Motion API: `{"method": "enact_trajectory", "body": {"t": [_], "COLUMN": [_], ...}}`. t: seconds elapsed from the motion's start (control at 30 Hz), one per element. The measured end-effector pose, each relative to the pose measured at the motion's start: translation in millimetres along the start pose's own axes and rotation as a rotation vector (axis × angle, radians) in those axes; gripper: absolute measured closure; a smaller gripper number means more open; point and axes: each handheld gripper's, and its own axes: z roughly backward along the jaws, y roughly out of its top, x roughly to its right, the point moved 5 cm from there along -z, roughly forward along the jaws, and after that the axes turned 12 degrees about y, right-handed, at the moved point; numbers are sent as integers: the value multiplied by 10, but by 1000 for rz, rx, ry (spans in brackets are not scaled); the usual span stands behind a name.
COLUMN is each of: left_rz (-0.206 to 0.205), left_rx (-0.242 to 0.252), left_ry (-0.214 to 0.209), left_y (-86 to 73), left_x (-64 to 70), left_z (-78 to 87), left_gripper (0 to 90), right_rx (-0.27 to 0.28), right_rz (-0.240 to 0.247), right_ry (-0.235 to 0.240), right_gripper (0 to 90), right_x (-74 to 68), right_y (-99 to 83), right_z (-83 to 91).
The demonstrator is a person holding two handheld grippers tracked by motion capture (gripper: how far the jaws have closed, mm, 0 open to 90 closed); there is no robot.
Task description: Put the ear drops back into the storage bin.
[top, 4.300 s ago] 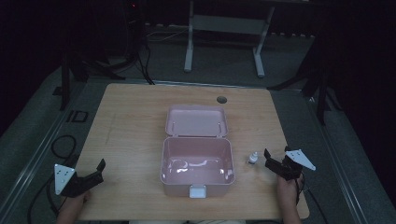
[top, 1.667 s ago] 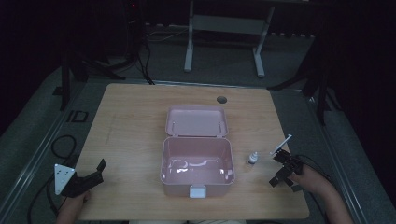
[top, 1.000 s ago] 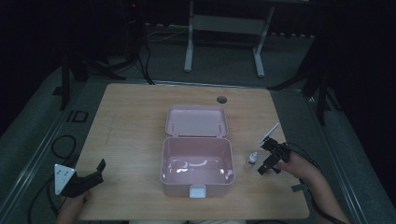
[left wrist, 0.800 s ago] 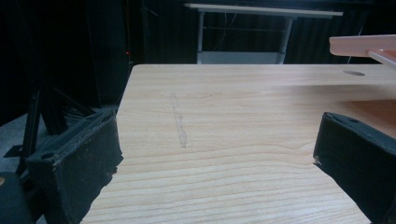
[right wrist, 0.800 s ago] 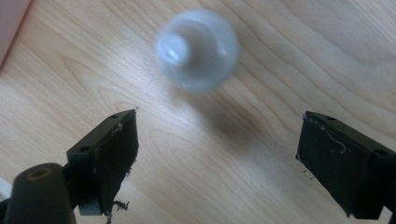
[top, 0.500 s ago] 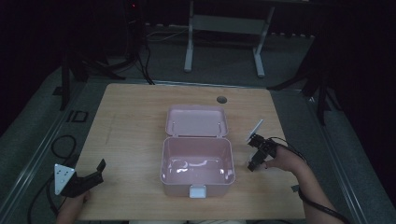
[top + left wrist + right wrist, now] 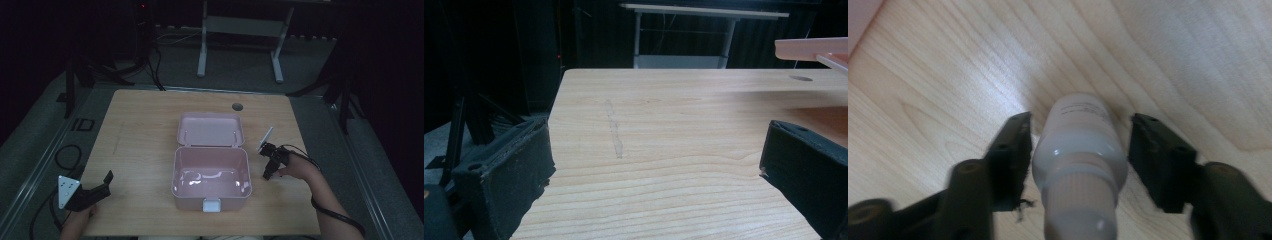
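A small white bottle (image 7: 1079, 142) stands on the wooden table just right of an open pink box (image 7: 174, 172), whose lid (image 7: 210, 130) lies back flat. My right gripper (image 7: 267, 174) points down over the bottle. In the right gripper view it (image 7: 1081, 122) is open with one jaw on each side of the bottle; the left jaw is close to it and the right jaw stands a little off. My left gripper (image 7: 105, 182) rests open at the table's front left corner. In the left gripper view it (image 7: 654, 150) has only bare wood between its jaws.
The table (image 7: 140, 125) has a round hole (image 7: 237, 106) near its far edge. A cable (image 7: 62, 155) loops on the floor at the left. A white table frame (image 7: 202, 45) stands behind. The box interior looks bare and glossy.
My right gripper has moved left from the table's right edge and tipped downward, and its jaws now straddle the white bottle. The left gripper has stayed put.
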Motion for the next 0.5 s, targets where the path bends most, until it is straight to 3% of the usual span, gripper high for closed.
{"method": "enact_trajectory", "body": {"t": [0.17, 0.5], "left_rz": [-3, -2], "left_rx": [2, 1], "left_ry": [0, 1], "left_y": [0, 0], "left_x": [3, 2], "left_z": [1, -1], "left_gripper": [10, 10], "right_rx": [-18, -43], "right_rz": [17, 65], "right_ry": [3, -34], "right_gripper": [561, 592], "right_x": [-7, -8], "right_y": [7, -10], "right_z": [-24, 9]}}
